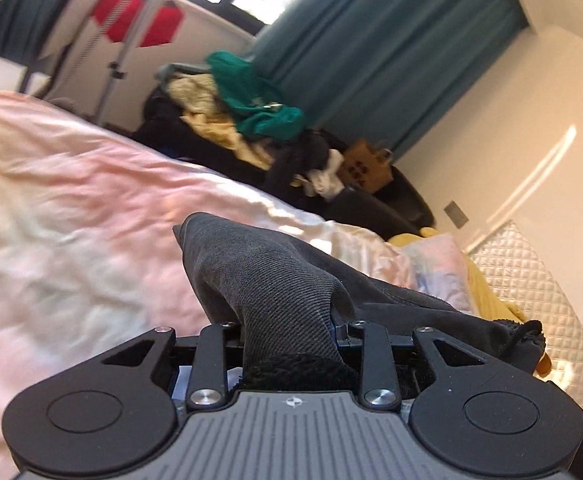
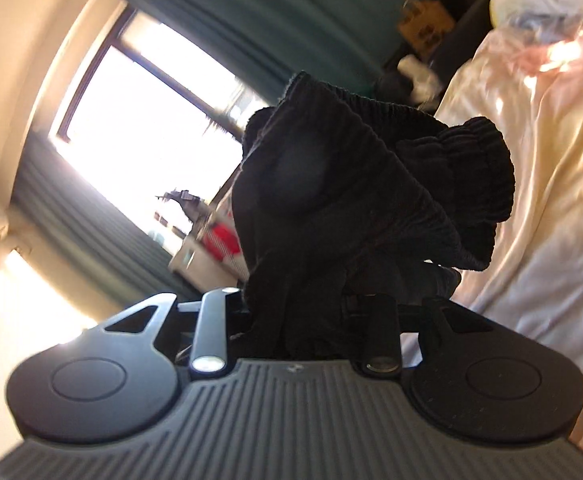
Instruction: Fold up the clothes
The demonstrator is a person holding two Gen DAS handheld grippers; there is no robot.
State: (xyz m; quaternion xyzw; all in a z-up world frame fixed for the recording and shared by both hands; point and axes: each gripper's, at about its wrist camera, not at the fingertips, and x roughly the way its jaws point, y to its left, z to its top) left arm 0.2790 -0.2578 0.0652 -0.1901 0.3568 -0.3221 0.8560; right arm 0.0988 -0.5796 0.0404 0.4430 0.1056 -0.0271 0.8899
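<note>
both grippers — left gripper (image 1: 291, 332) and right gripper (image 2: 303, 312) — have jaws clamped on the dark garment (image 1: 275, 276) above the pink bedspread (image 1: 71, 208).

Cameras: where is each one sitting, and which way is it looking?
Left wrist: sits on the left hand-held gripper, looking along it over the pink bedcover toward a clothes pile and green curtain; it grips a dark garment.
Right wrist: sits on the right hand-held gripper, tipped sideways toward the window; dark cloth fills it.
Shared: dark cloth, bedcover, green curtains, brown paper bag.
</note>
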